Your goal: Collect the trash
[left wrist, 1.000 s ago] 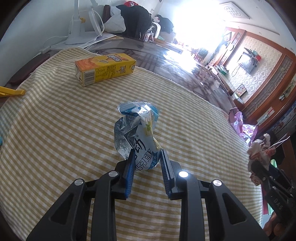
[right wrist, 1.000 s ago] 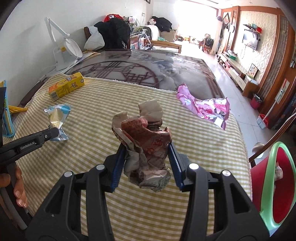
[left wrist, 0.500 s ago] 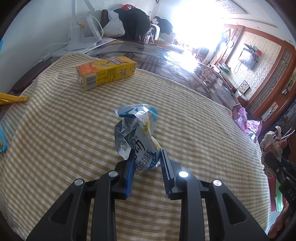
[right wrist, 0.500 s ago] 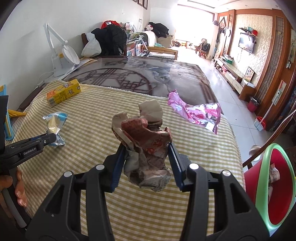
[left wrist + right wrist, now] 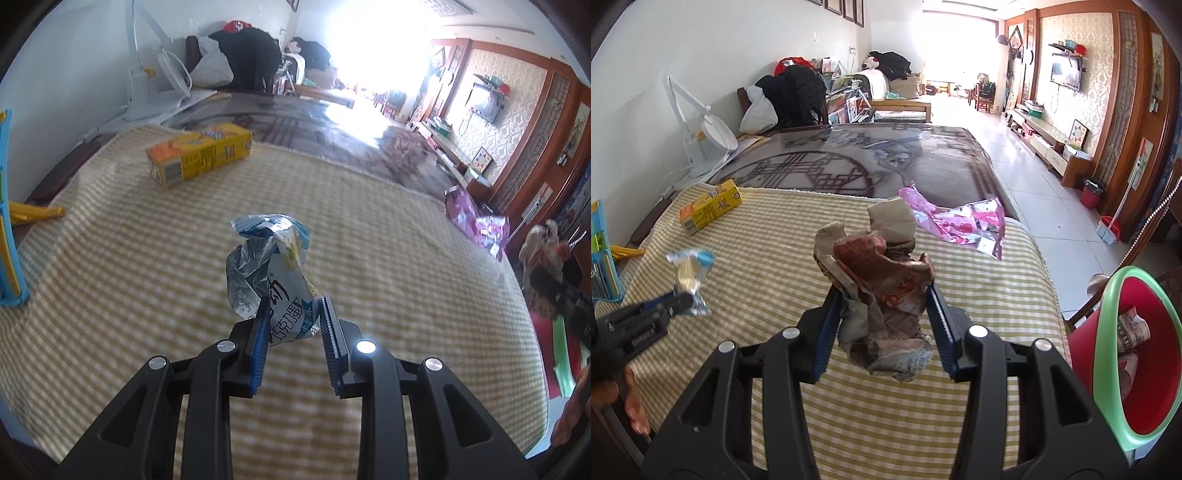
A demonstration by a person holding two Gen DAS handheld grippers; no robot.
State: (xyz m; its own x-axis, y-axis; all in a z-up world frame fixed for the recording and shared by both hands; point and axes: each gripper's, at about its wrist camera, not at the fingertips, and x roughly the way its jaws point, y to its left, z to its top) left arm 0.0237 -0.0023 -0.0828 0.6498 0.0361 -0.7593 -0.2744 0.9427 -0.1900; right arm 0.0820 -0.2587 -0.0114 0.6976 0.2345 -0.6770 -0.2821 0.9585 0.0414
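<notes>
The left claw (image 5: 293,314) is closed on the lower end of a crumpled blue-and-silver snack wrapper (image 5: 271,269), whose printed bottom sits pinched between the blue pads (image 5: 260,332) while the twisted top stands up ahead of them. In the right wrist view the same wrapper hangs over the left side of the surface (image 5: 960,424), which is covered by a yellow-and-white checked cloth (image 5: 129,277).

The right claw (image 5: 882,314) is clamped around a crumpled brown-and-red paper wrapper (image 5: 882,291), held above the middle of the cloth; the paper bulges out above and below the pads.

An orange-and-yellow juice carton (image 5: 201,153) lies on its side near the far left corner of the cloth. A pink foil wrapper (image 5: 960,221) lies flattened at the far right corner, partly over the cloth's far edge onto the dark glass top (image 5: 886,155) beyond. A red bin with a green rim (image 5: 1137,350) stands just off the right edge of the surface, with some paper scraps inside it. A white desk lamp (image 5: 701,133) stands at the far left by the wall.
</notes>
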